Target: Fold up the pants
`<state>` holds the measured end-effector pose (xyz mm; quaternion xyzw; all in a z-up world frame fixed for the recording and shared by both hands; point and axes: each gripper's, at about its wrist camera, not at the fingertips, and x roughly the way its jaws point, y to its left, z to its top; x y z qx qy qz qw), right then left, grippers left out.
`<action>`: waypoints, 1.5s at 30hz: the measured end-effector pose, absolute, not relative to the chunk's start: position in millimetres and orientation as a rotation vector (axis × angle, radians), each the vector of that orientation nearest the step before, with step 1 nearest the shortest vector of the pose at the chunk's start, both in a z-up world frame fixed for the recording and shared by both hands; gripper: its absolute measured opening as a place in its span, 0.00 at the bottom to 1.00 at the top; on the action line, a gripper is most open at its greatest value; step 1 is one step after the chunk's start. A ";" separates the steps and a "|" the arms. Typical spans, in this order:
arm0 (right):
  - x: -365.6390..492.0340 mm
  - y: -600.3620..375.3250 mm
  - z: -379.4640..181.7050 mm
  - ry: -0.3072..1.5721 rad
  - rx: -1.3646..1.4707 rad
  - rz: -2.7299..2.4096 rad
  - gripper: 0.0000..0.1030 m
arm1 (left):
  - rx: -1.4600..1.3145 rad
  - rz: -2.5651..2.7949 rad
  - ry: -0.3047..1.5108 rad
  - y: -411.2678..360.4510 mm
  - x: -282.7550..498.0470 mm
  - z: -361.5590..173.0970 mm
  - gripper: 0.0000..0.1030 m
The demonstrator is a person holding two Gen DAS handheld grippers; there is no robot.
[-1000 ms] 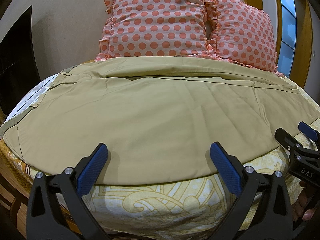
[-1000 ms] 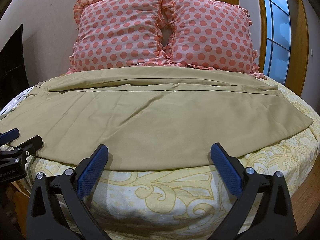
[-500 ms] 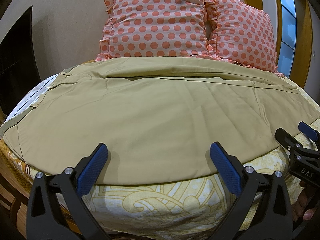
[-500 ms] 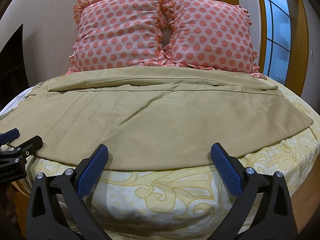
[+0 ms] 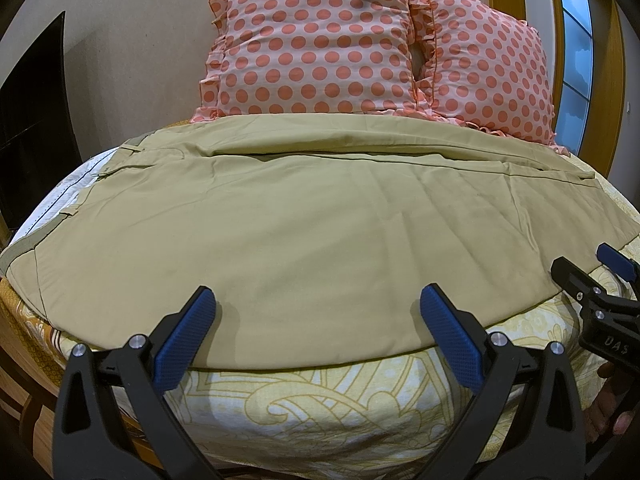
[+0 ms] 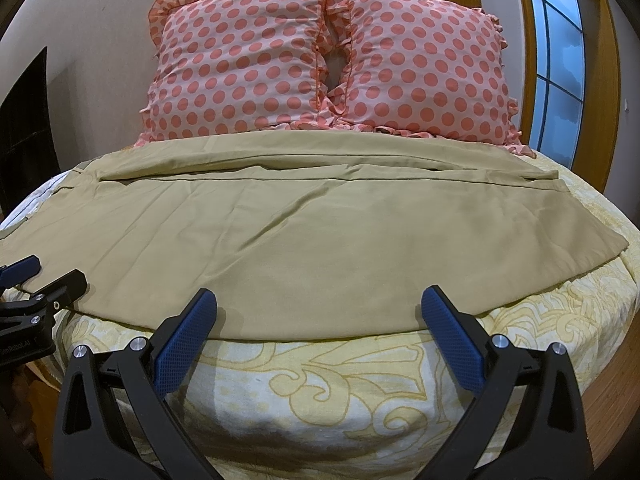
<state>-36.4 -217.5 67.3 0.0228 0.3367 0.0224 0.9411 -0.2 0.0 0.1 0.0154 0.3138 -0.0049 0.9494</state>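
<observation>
Pants (image 5: 304, 240) flat on yellow bedsheet (image 6: 320, 380) w/ polka-dot pillows (image 6: 328, 60).

Beige wall (image 6: 100, 40), wood-framed window (image 6: 556, 52), bed (image 6: 320, 380).

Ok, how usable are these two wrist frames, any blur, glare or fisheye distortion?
Left wrist view: sharp, evenly lit, no glare; fisheye bows the khaki pants and bed edge, corners vignetted black. Right wrist view: equally sharp; soft shadows under the open right gripper on the yellow bedsheet; the window is bright, not blown out.
</observation>
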 end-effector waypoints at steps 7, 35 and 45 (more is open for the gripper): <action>-18.1 -241.6 78.3 0.777 0.058 0.094 0.99 | 0.028 -0.031 0.669 4.8 4.3 5.0 0.98; 344.4 -479.4 22.7 1.017 0.398 -0.753 0.22 | -0.072 0.104 0.651 47.4 116.2 62.0 0.98; 209.4 -516.1 66.4 0.651 0.814 -0.387 0.04 | -0.179 0.026 0.615 75.7 113.1 74.0 0.98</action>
